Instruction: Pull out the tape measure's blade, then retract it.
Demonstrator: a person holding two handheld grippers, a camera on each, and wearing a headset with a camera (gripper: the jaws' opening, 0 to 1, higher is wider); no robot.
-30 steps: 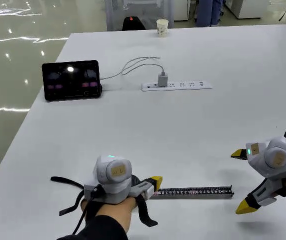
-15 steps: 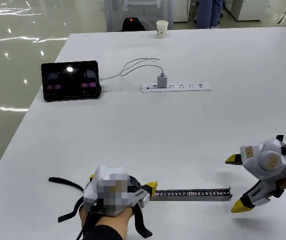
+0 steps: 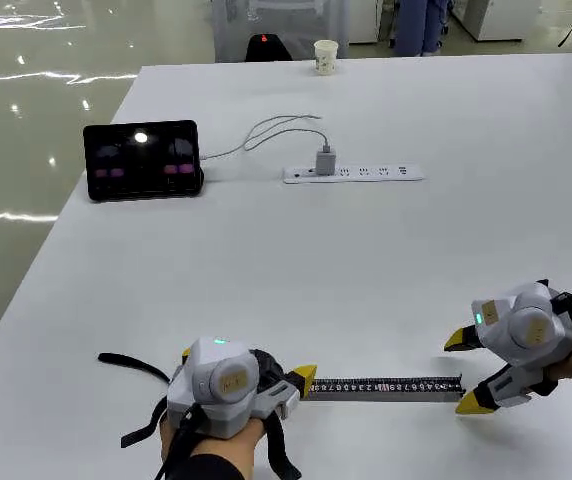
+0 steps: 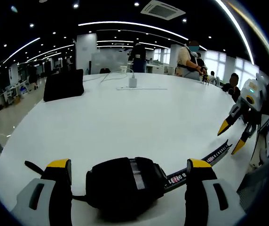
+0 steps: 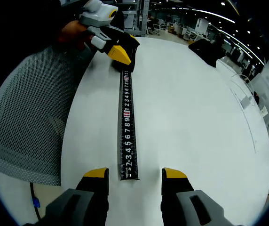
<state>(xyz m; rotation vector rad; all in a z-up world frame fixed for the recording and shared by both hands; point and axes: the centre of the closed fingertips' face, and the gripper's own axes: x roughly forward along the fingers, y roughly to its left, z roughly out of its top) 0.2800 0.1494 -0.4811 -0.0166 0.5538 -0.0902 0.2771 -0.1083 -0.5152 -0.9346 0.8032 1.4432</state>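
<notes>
- Nearest, at the front edge of the white desk (image 3: 366, 260), the left gripper (image 4: 129, 165) has its jaws spread. The black tape measure (image 4: 125, 186) sits between them, and in the left gripper view a small gap shows on each side of its case.
- A black strap (image 3: 124, 361) lies on the desk just to the left of this gripper.
- From the case the blade (image 3: 386, 385) is pulled out and lies flat on the desk toward the right, with the numbers up.
- At the free end of the blade is the right gripper (image 5: 135, 174), with its jaws apart. One yellow tip is on each side of the blade's end, and they are not closed on it.
- In the right gripper view a grey mesh chair (image 5: 26, 127) stands beside the desk edge.
- Farther, near the middle of the desk, lies a white power strip (image 3: 356, 172) with a white charger (image 3: 325, 158) plugged in. Its cable (image 3: 266, 130) curls away toward the left.
- Left of the strip, close to the desk's left edge, stands a black tablet (image 3: 143, 160).
- At the far edge stands a paper cup (image 3: 325, 55).
</notes>
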